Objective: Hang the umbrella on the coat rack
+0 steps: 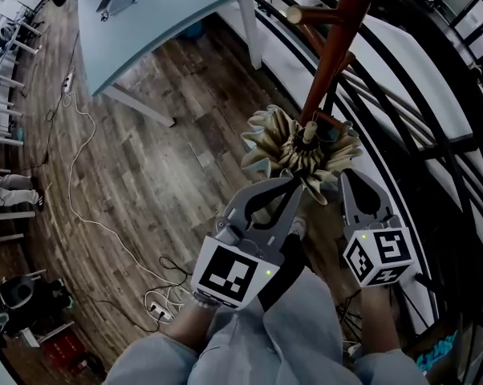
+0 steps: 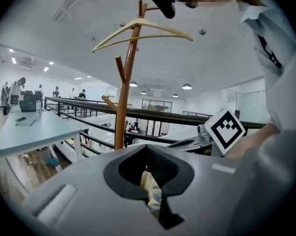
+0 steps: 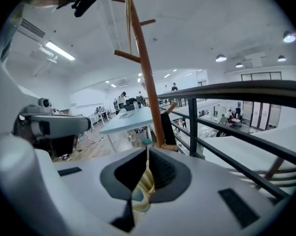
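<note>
A folded beige umbrella (image 1: 302, 147) hangs ruffled right against the reddish-brown coat rack pole (image 1: 334, 46), below a peg. My left gripper (image 1: 288, 184) reaches it from the lower left, its jaws closed with beige fabric (image 2: 150, 186) between them. My right gripper (image 1: 350, 179) sits beside it on the right, shut on a fold of the same fabric (image 3: 144, 188). In the left gripper view the coat rack (image 2: 123, 97) rises straight ahead, with a wooden hanger (image 2: 138, 31) on its top. The pole (image 3: 145, 77) also stands close ahead in the right gripper view.
A black metal railing (image 1: 434, 143) runs just behind the rack. A light blue table (image 1: 161, 14) stands at the upper left on the wood floor. White cables and a power strip (image 1: 157, 311) lie at the lower left. A person's legs fill the bottom edge.
</note>
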A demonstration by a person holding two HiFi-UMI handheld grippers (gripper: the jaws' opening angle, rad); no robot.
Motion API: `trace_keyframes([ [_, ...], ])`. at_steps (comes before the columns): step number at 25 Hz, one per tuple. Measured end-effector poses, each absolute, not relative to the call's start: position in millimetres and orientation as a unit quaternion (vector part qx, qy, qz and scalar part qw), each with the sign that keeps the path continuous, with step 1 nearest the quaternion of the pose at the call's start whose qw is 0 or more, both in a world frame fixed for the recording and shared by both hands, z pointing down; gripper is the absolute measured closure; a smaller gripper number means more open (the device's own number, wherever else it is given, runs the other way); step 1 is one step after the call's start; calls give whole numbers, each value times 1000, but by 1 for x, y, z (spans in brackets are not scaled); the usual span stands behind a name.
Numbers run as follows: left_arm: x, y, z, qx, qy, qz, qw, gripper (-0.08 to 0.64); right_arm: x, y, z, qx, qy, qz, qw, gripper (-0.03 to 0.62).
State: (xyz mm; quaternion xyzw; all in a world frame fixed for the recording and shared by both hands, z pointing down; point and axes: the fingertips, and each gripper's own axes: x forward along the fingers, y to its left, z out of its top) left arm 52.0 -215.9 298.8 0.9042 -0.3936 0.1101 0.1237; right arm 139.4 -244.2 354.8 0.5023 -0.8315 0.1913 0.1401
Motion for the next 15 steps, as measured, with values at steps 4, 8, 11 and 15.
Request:
trace_keyframes([
  [4,45,-210,285,907,-389,105,122,555,131,-230,331,504,-834,182,129,581],
  [8,40,-206,272,915,-379,97,95,555,128,-225,308,509,-836,170,116,584],
  [11,37,-204,266,916,-379,96,95,555,127,-224,295,515,-835,163,106,584],
  [15,35,-200,258,917,-376,94,92,555,125,-224,282,518,-836,152,100,586],
])
